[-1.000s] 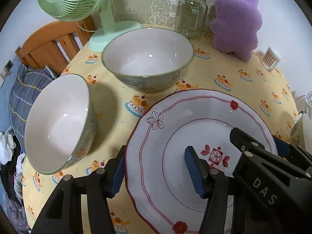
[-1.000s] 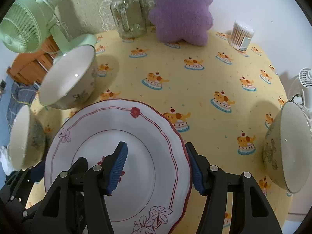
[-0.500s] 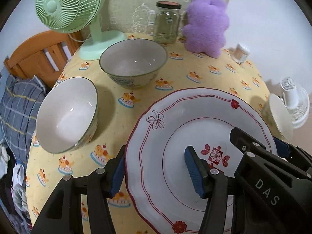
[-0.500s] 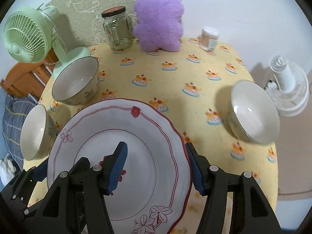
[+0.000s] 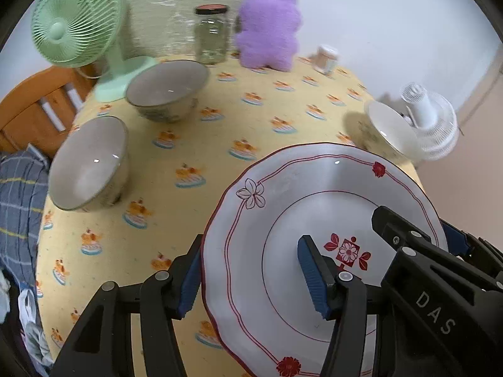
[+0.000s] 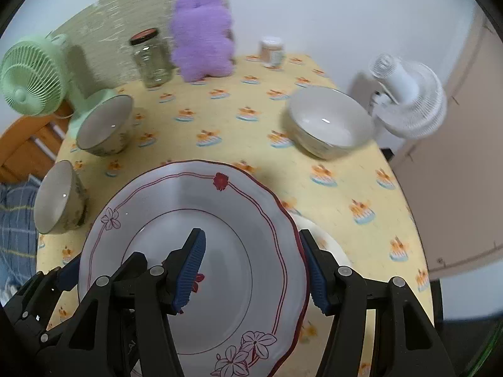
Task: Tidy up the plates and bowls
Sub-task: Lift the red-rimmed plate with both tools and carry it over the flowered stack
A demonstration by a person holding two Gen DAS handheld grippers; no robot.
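Change: since the earlier frames the plate [image 5: 283, 207] has been lifted higher and drawn back from the table [image 5: 195, 132]; more of the tabletop is seen, and a third bowl [image 6: 330, 122] has come into view.
Plate: round, glazed white, scalloped red-lined rim, red and outlined flowers; its face is turned upward, tilted slightly.
Left gripper [image 5: 251, 276]: clamped on the plate's left rim, one blue ribbed pad on the face, the other under the edge.
Right gripper [image 6: 254, 270]: clamped on the opposite rim in the same manner.
Position: plate held clear of the table between both grippers, over the near edge.
Bowls: glossy, deep, round; two [image 5: 166, 91] [image 5: 88, 166] at the left, upright on the yellow printed cloth.
Beneath: a pale rounded edge is glimpsed under the plate; what it is cannot be told.
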